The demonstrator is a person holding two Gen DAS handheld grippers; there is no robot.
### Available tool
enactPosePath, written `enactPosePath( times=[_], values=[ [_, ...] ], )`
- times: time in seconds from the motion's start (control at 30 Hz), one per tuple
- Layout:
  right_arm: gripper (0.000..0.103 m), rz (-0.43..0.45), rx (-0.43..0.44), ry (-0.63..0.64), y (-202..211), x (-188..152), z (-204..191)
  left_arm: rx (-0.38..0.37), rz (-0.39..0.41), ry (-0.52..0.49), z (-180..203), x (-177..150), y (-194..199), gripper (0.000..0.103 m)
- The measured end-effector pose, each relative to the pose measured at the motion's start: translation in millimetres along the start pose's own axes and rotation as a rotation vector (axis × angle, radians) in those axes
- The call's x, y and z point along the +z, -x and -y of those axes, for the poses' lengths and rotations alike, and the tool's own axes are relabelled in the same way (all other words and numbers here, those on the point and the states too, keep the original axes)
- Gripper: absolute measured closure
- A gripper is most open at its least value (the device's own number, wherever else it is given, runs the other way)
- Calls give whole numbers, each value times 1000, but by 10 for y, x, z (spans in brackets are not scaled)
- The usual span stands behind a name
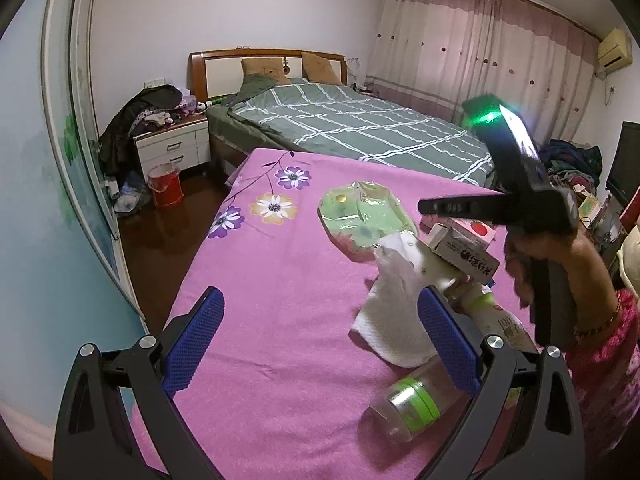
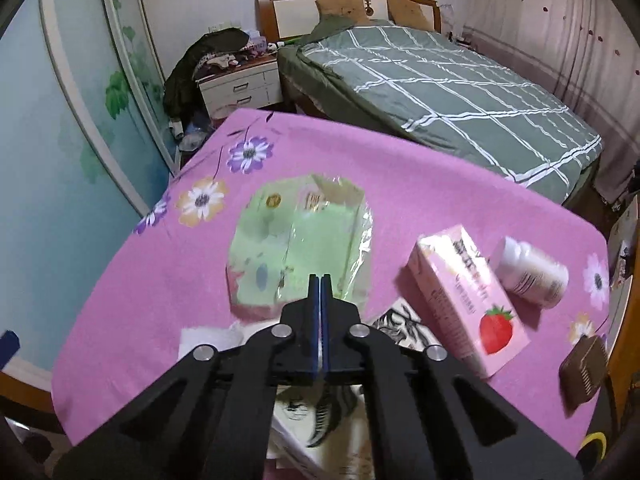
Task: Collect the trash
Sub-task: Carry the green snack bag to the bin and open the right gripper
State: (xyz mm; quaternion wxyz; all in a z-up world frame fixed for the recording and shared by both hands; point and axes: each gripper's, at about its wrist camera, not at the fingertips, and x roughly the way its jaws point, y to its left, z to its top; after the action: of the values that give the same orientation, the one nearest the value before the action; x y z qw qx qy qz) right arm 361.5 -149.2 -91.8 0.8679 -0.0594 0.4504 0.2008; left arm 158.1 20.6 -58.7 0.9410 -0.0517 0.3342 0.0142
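On the pink flowered cloth [image 1: 280, 272] lies a flat green plastic wrapper [image 2: 296, 244] [image 1: 360, 216]. My right gripper [image 2: 320, 280] is shut, its tips over the wrapper's near edge; whether film is caught between the pads I cannot tell. The left wrist view shows it from the side [image 1: 432, 206], held in a person's hand [image 1: 560, 256]. My left gripper [image 1: 320, 296] stands wide open above the cloth with nothing between its pads. A crumpled white tissue [image 1: 396, 312] and a clear bottle with a green band [image 1: 416, 400] lie by its right finger.
A pink strawberry carton [image 2: 468, 300], a white pill bottle [image 2: 528, 272], a box printed with a drawn face [image 2: 312, 420] and a brown comb-like thing [image 2: 584, 368] also lie on the cloth. Beyond it stand a green bed [image 1: 360, 132], a nightstand [image 1: 172, 148] and a red bucket [image 1: 165, 184].
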Motion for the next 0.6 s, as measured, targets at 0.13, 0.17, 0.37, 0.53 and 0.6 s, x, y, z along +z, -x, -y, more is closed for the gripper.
enactPosePath(
  times=[0.13, 0.17, 0.37, 0.53, 0.6],
  values=[
    [43, -29, 30, -41, -101, 270, 90, -3, -1, 2, 1, -5, -5, 7],
    [38, -41, 34, -55, -161, 343, 120, -3, -2, 2, 0, -4, -4, 7],
    [38, -203, -22, -71, -746, 615, 203, 3, -3, 10, -60, 9, 8, 7],
    [68, -315, -29, -60, -1061, 629, 215, 4, 4, 16, -95, 22, 50, 7],
    [92, -335, -45, -41, -1106, 633, 211, 1, 4, 18, -89, 9, 68, 7]
  ],
)
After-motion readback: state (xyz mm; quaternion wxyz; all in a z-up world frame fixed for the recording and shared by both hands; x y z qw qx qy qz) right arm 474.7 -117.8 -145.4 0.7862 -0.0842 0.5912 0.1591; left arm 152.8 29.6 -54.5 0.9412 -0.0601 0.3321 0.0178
